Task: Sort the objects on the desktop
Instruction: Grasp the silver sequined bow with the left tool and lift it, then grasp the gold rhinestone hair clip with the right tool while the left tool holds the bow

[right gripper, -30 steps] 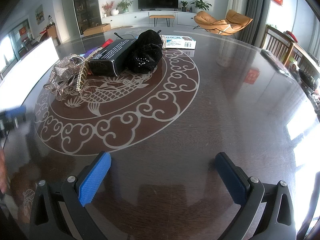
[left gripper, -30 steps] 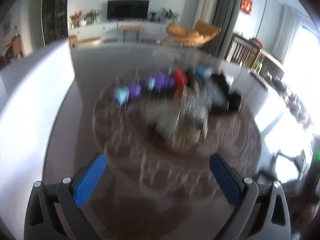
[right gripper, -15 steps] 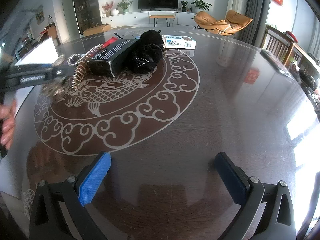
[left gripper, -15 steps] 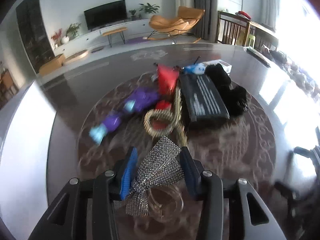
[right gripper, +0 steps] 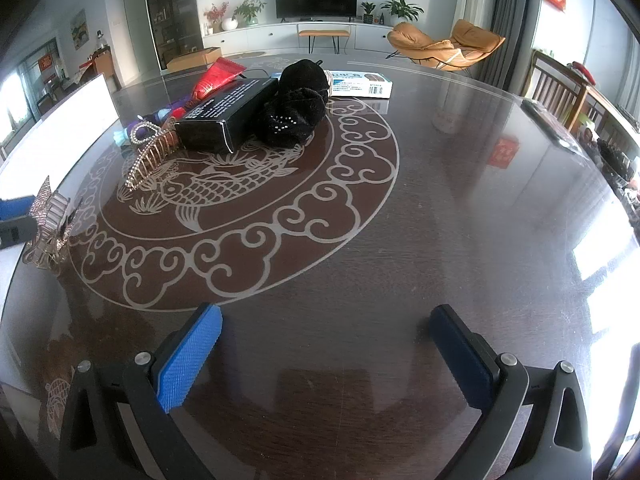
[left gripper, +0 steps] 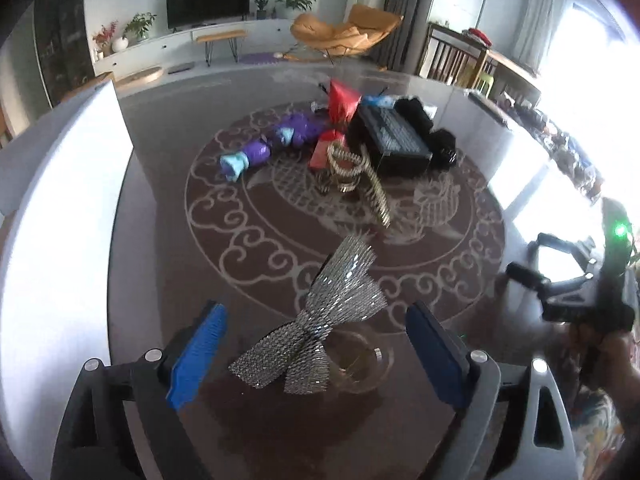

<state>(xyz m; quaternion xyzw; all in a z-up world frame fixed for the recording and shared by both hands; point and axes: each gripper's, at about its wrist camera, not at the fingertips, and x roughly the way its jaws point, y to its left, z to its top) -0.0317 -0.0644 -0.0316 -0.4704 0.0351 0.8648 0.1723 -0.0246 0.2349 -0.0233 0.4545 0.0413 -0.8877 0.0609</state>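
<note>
A silver sparkly bow hair clip lies on the dark table between the fingers of my left gripper, which is open around it without touching. It also shows at the left edge of the right wrist view. Farther off sit a gold comb clip, a black box, a black fabric piece, purple wrapped items and a red packet. My right gripper is open and empty above bare table.
A white and blue box lies behind the black fabric. A white panel runs along the table's left side. The round table has a carved fish pattern. Chairs stand at the right.
My left gripper was shut on the silver bow half a second ago; now it has opened and the bow rests on the table near the front edge. The right gripper has not moved.
</note>
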